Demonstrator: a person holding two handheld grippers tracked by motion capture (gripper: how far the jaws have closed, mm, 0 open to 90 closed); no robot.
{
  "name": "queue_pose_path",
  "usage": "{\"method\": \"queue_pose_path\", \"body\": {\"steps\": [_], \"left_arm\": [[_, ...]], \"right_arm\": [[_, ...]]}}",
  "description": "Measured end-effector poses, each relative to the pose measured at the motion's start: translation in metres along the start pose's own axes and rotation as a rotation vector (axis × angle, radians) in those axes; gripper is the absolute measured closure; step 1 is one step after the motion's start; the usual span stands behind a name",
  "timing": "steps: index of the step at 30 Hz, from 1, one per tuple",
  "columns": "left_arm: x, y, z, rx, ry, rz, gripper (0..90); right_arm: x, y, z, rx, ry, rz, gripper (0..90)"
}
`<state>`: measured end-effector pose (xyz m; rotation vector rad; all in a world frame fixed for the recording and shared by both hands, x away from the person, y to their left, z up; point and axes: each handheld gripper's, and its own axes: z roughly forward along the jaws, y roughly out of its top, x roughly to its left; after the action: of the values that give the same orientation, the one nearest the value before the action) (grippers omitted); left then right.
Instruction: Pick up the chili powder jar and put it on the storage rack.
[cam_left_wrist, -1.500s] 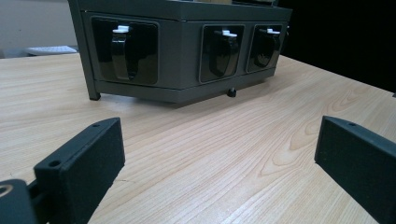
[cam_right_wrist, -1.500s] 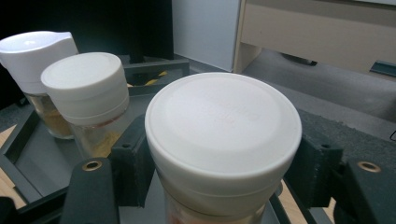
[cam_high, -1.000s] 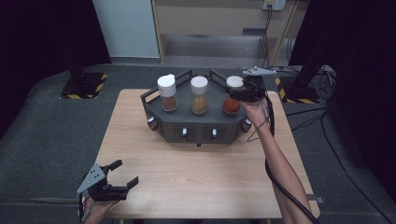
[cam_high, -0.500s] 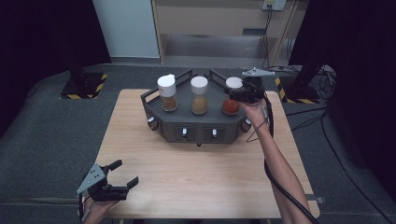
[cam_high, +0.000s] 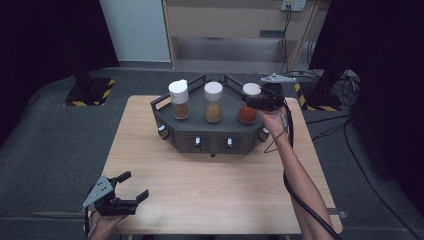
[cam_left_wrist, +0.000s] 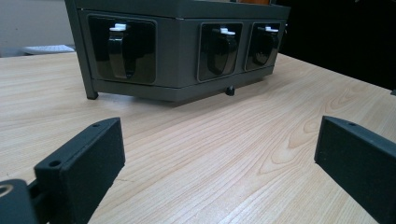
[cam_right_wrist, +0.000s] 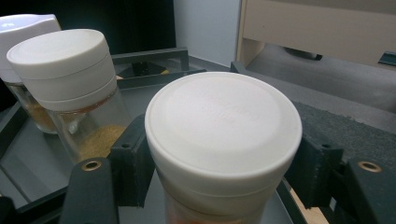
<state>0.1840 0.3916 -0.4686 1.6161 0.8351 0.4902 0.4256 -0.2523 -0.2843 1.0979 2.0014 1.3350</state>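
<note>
- In the high view, the right gripper sits in the upper right of the frame, its jaws clenched around the white cap of a spice jar holding red-orange powder.
- In the right gripper view, the same spice jar stands in the centre foreground, one black jaw pressing the cap from the lower left and the other from the lower right.
- The jar stands upright, long axis vertical, cap pointing up; it is the rightmost jar in a dark grey rack at the far middle of the wooden table.
- There are three jars in the rack: the held one, a middle jar with tan-yellow powder just to its left, and a left jar with brownish powder and a squarer white lid. All three stand upright, apart from one another.
- The rack's front faces carry four small knobs with white tops in the high view; the left gripper view shows three of them in dark recessed panels, toward the upper part of the frame.
- The left gripper is at the lower left of the high view, near the table's near edge and well apart from the rack. Its jaws are spread wide with nothing between them, just bare wood below.
- There are two grippers, one in each of the person's hands.
</note>
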Motion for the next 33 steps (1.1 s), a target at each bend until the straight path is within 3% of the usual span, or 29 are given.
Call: {"method": "queue_pose_path", "body": {"steps": [9,13,16,25,33], "left_arm": [[0.000,0.000,0.000,0.000,-0.001,0.000,0.5],[0.000,0.000,0.000,-0.001,-0.002,0.000,0.5],[0.000,0.000,0.000,0.000,-0.002,0.001,0.5],[0.000,0.000,0.000,-0.001,-0.002,-0.002,0.5],[-0.001,0.002,0.001,0.008,0.000,0.000,0.5]], "right_arm": [[0.000,-0.001,-0.001,-0.010,0.002,-0.010,31.6],[0.003,-0.002,-0.006,-0.043,-0.016,-0.017,17.2],[0.004,-0.002,-0.013,-0.084,-0.024,-0.021,12.8],[0.008,0.005,-0.038,-0.143,-0.017,-0.060,11.0],[0.008,-0.004,-0.061,-0.175,0.018,-0.087,10.8]]}}
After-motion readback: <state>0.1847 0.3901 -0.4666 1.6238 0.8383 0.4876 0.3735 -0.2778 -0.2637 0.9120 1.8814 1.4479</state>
